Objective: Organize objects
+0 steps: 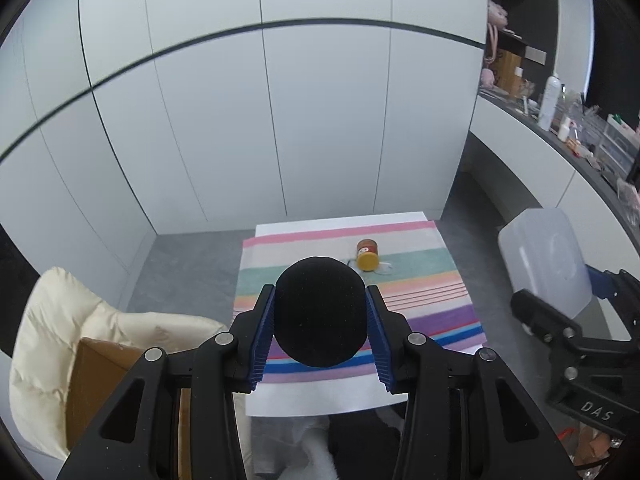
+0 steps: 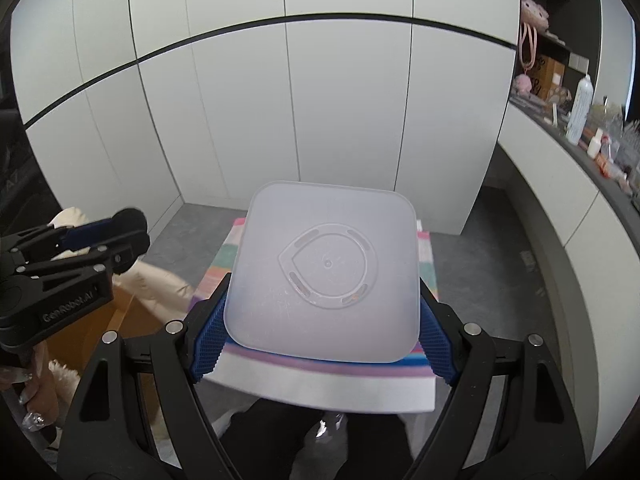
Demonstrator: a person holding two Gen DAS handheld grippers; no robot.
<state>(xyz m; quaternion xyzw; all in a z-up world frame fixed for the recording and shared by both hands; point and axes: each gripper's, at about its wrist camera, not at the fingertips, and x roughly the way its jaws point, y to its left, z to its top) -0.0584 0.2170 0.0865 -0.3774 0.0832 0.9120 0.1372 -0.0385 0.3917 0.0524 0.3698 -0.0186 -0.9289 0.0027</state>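
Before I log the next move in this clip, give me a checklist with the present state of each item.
1. Left gripper clamped on the black round object: ok, both pads press its sides.
2. Right gripper clamped on the translucent plastic container: ok, pads on both edges.
3. Container carried with its base toward the camera, opening facing away: ok.
4. Striped cloth on the table has bare room to set things down: ok.
5. Small jar with yellow lid on the cloth: not ok, it lies on its side.
6. Container empty inside: cannot tell.
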